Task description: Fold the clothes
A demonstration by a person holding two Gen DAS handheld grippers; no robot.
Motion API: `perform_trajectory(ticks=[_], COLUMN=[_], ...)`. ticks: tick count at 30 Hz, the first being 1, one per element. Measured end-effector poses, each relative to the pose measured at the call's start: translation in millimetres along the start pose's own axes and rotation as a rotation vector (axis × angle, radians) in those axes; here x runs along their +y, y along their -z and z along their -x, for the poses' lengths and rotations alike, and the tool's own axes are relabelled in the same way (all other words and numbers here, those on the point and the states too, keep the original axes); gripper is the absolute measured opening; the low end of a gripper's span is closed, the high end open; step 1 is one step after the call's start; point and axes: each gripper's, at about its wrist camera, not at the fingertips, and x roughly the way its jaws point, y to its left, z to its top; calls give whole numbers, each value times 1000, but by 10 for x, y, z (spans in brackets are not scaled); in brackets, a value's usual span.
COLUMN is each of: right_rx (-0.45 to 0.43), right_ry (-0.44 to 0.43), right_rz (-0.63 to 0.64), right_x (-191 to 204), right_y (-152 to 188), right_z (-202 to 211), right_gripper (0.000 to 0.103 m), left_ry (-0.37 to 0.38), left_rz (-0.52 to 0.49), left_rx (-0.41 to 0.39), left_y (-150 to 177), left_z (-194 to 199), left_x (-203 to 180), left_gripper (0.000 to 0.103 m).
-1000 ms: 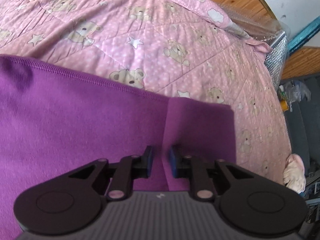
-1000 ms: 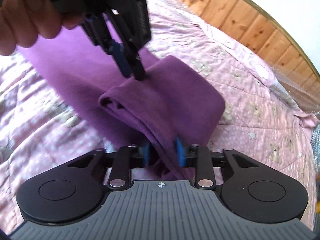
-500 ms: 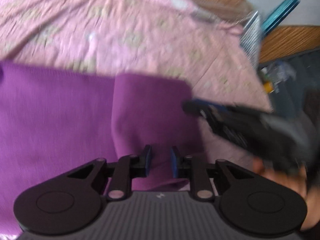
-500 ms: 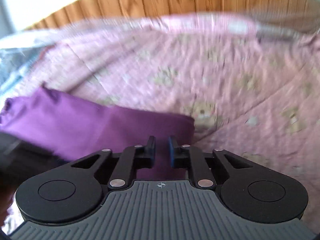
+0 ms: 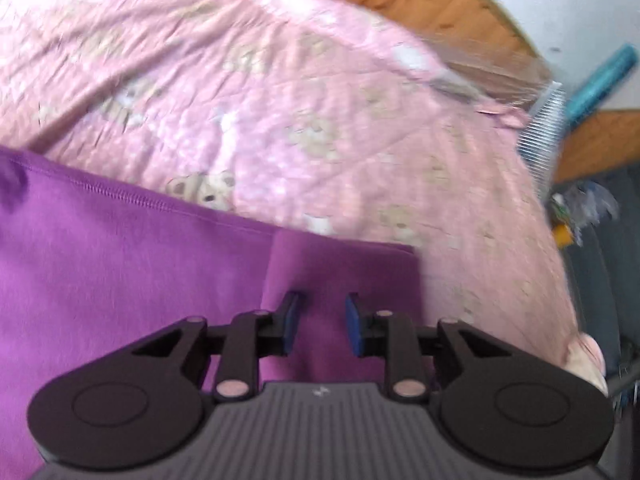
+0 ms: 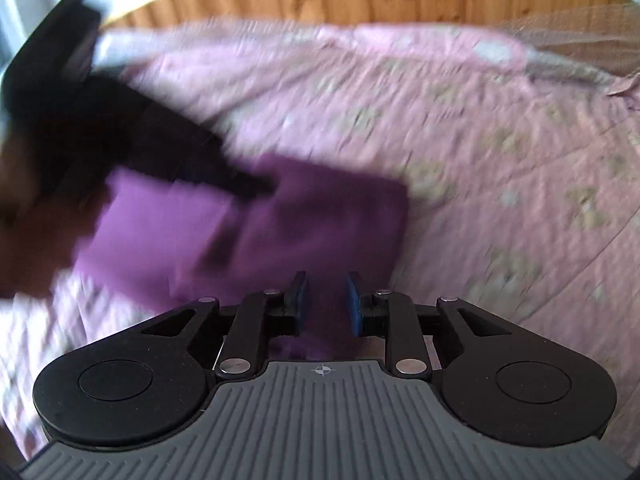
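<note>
blurred quilt [image 5: 320,120], garment [image 5: 120,272] cut off

Your left tool [image 6: 256,188] is smeared by motion blur; the garment [image 5: 120,280] runs off the left edge, and the bedspread [image 6: 480,160] print is unreadable.

Matt purple cloth garment [image 5: 120,264], quilted cotton bedspread [image 5: 280,100]
</note>
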Motion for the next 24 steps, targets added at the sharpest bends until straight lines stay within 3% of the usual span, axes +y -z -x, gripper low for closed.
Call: perform_trajectory(ticks=[3,7,10,12,14,17,20,22,24], right_rx=[-13,-26,8,23,10,44,73,27,-8], right_ry=[3,-5,-36,-28,-33,-63,-109,-129,-129], right_rz=[72,128,196,248,281,285,268,203,143], right_x=[74,100,169,200,211,170,99,-8,-122], right_y=[138,-4,66,209,249,249,251,169,79], right_z=[-48,125,105,9,40,93,180,311,371], right_gripper=[26,27,26,32,34,40,40,37,44], left_ry=[12,20,24,-21,-9,-33,-75,-69,-63], left_rz=[50,67,101,119,126,159,87,76,67], left_rx=[6,-32,-5,23,-18,-18,-37,-52,-68], left_y=[-32,119,377,516,585,540,516,484,437], left_z=[-48,289,314,236,242,295,353,380,396], left_x=[78,61,111,170,203,168,13,-53,-127], left_gripper=[16,29,29,28,29,29,30,30,32])
